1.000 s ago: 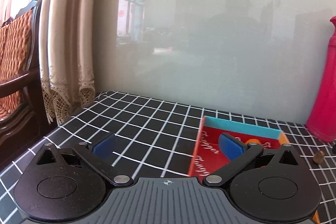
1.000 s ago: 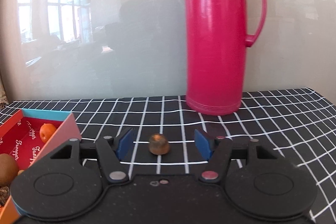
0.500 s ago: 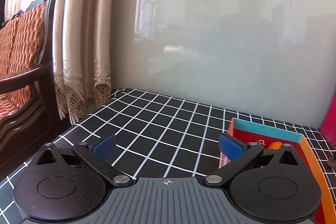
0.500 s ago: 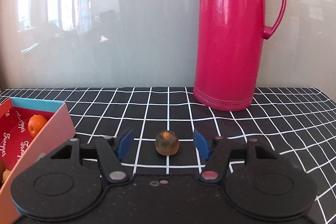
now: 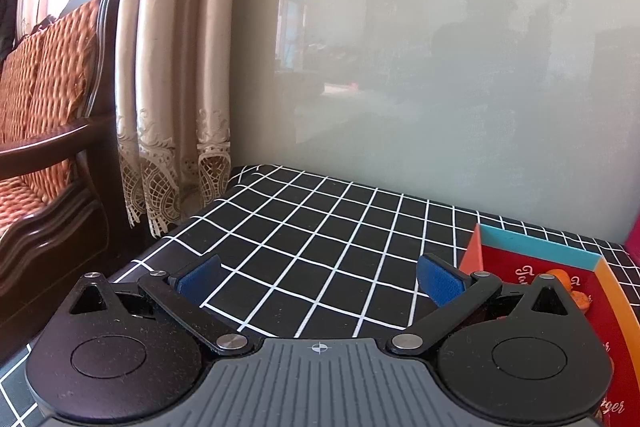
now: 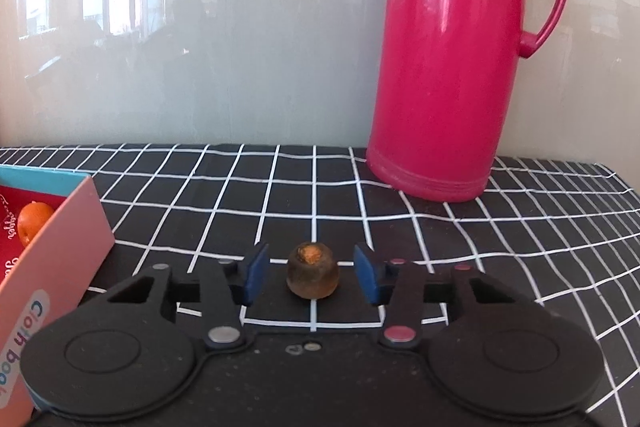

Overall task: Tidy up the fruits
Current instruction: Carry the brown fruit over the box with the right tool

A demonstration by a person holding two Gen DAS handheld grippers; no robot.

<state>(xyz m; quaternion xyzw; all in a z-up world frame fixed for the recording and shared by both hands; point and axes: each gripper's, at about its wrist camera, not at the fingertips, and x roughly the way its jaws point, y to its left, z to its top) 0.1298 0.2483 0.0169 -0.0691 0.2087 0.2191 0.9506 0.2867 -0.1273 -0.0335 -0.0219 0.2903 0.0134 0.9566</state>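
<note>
A small brown fruit with an orange top sits on the black checked tablecloth, between the blue pads of my open right gripper; the pads stand apart from it on both sides. A red box with a pink wall stands at the left and holds a small orange fruit. In the left wrist view my left gripper is open and empty over the cloth, left of the same box, where an orange fruit shows partly behind the right finger.
A tall red thermos jug stands behind and right of the brown fruit, against the glossy wall. The table's left edge meets a lace curtain and a wooden chair with an orange cushion.
My right gripper has moved forward so the brown fruit now lies between its pads. My left gripper has swung left, away from the box, which has slid to the right edge of its view.
</note>
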